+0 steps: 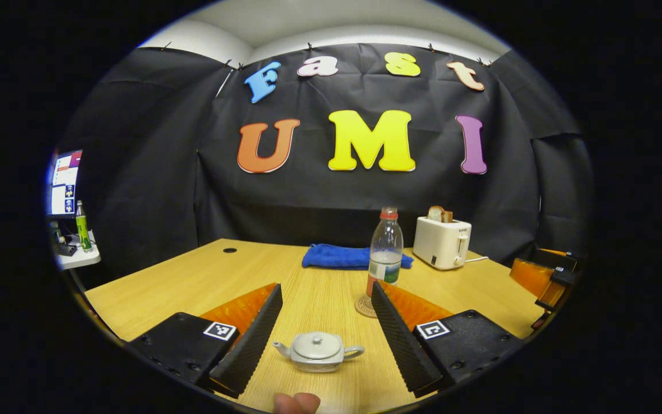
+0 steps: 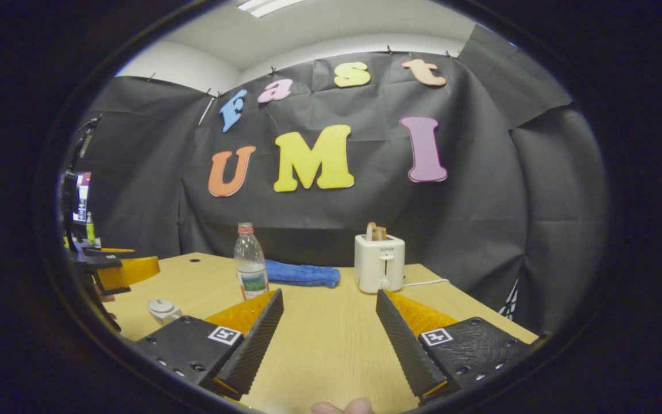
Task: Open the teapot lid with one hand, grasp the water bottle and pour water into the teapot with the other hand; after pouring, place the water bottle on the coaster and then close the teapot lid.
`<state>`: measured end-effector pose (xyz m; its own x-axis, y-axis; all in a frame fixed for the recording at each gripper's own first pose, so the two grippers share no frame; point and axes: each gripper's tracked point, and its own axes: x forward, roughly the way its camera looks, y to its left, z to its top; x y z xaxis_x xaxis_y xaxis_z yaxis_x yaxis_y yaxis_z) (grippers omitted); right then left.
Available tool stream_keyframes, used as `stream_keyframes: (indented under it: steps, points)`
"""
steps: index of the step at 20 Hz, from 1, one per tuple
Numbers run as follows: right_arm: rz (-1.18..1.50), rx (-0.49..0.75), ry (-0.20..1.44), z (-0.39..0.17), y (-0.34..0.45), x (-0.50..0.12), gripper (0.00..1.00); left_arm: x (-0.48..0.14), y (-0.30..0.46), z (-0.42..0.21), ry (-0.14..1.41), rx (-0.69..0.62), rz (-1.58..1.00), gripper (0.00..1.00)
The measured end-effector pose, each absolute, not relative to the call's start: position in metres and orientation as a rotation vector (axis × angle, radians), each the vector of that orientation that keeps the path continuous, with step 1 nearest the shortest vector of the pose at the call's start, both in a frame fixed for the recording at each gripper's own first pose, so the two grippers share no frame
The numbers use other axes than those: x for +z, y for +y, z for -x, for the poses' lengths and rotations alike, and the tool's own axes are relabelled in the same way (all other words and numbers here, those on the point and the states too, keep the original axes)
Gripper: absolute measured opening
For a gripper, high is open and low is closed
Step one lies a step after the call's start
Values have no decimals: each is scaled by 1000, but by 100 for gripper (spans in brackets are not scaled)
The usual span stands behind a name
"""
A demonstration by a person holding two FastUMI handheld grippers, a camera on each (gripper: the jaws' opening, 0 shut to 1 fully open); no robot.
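wooden table (image 1: 204, 282) bears teapot (image 1: 318, 352), coaster (image 1: 364, 307), towel (image 1: 337, 256), toaster (image 1: 441, 242).

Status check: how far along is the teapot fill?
Nothing looks done. The teapot has its lid on; the water bottle stands capped on the coaster. Left gripper frames the teapot, jaws open; right gripper open, empty. Everything remains.

Grey teapot (image 1: 318, 351) low on the table, lid (image 1: 316, 343) on. Clear bottle (image 1: 385, 253) upright on coaster (image 1: 365, 307), red-capped, part full.
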<state>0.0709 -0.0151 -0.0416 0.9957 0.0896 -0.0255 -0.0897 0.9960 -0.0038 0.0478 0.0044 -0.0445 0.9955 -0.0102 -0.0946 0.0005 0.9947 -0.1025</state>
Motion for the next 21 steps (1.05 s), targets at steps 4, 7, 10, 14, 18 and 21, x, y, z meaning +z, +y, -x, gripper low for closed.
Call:
stream_keyframes:
  steps: [4, 7, 10, 14, 18, 21]
  points:
    - [-7, 87, -13, -73, -22, -11, 97, -7, -11, -35, 19, -37, 55, 98]
    - [13, 79, -25, -65, -14, -3, 97, -1, -12, -22, 11, -22, 49, 97]
    - [28, 84, -35, -53, -2, 2, 97, 5, -10, -15, 10, -12, 61, 97]
    - [62, 96, -52, -44, 9, 7, 97, 14, -14, -10, -16, -25, 51, 98]
    - [60, 82, -58, -42, 10, 13, 98, 15, -14, -11, -17, -41, 54, 97]
    - [51, 62, -68, -41, 8, 15, 96, 13, -12, -12, -11, -43, 54, 97]
